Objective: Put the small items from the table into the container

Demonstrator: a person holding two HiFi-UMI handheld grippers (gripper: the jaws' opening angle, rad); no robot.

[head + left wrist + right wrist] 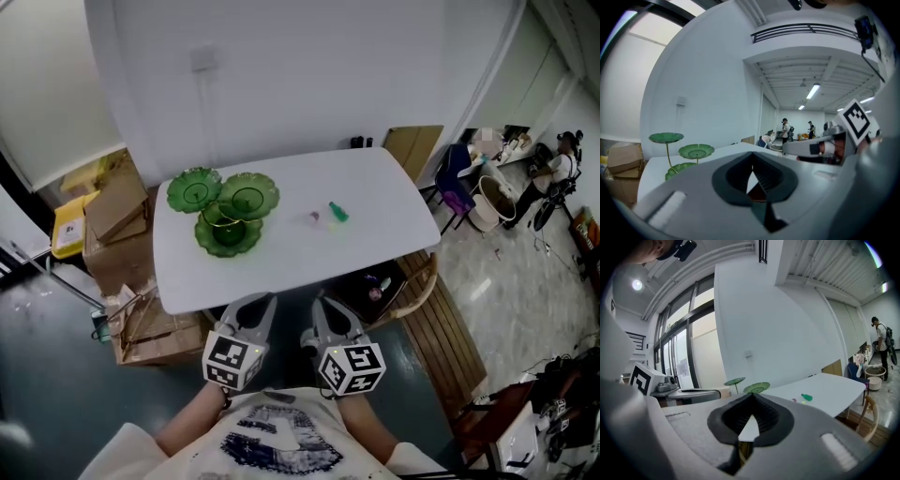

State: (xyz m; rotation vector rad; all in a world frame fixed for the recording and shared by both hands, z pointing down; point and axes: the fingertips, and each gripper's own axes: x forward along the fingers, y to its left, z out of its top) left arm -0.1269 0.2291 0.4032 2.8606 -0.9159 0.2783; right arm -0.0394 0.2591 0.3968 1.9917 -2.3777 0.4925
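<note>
A white table [375, 187] stands against the wall. On its left part is a green stand [225, 211] of three leaf-shaped dishes, one low and two raised on thin stems. Near the table's middle, to the right of the stand and well apart from it, lies a small green bottle [337, 212], and a tiny pink item [315, 217] sits just beside it on the side nearer the stand. Nothing can be made out inside the dishes. Both tools hang off the table's near edge, side by side and pointing toward it, neither over the tabletop. The left gripper [255, 302] has its jaws pressed together with nothing between them, and the right gripper [323, 305] is likewise closed and empty. Each carries its marker cube at the rear, close to the person's chest. Cardboard boxes [117, 211] are stacked off the table's left end. A wooden chair [424, 286] is tucked at the table's near right corner. Far off past the table's right end, a person [561, 169] stands among clutter on the floor.
</note>
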